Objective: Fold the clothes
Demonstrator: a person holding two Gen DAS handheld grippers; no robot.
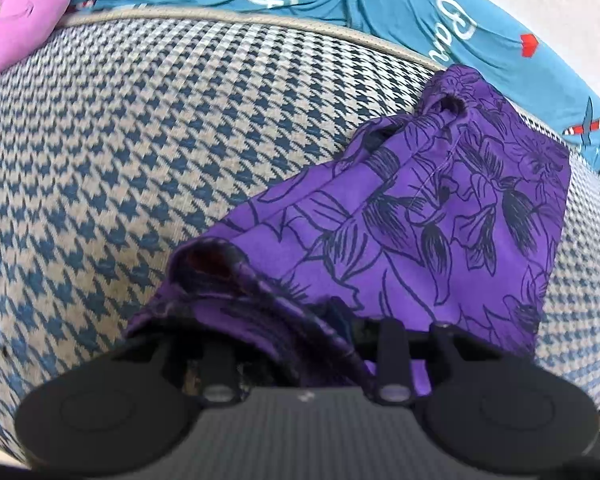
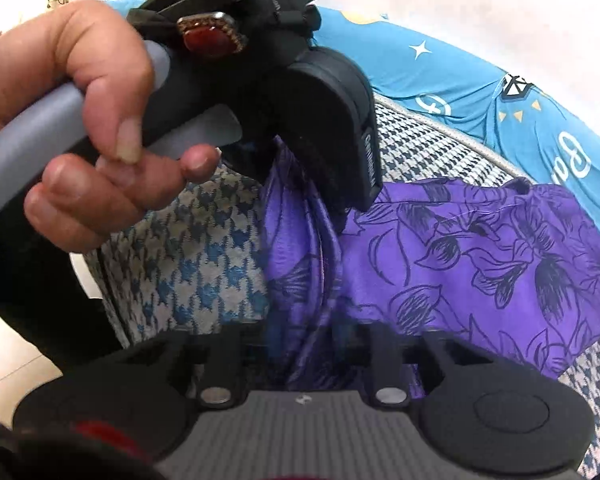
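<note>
Purple floral-print fabric garment [image 1: 440, 216] spread right of centre on blue-and-cream houndstooth cushion [image 1: 160, 160]. Left gripper [image 1: 304, 344] pinching its bunched near edge at lower centre; right gripper [image 2: 308, 344] likewise clamped on a gathered fold.

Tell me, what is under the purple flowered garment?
The purple flowered garment lies on a blue-and-white houndstooth cushion, visible all around it. Whatever lies beneath the cloth itself is covered.

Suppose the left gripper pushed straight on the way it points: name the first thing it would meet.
Probably more of the purple floral garment its fingers already pinch, then the houndstooth cushion beneath; depth is unclear.
</note>
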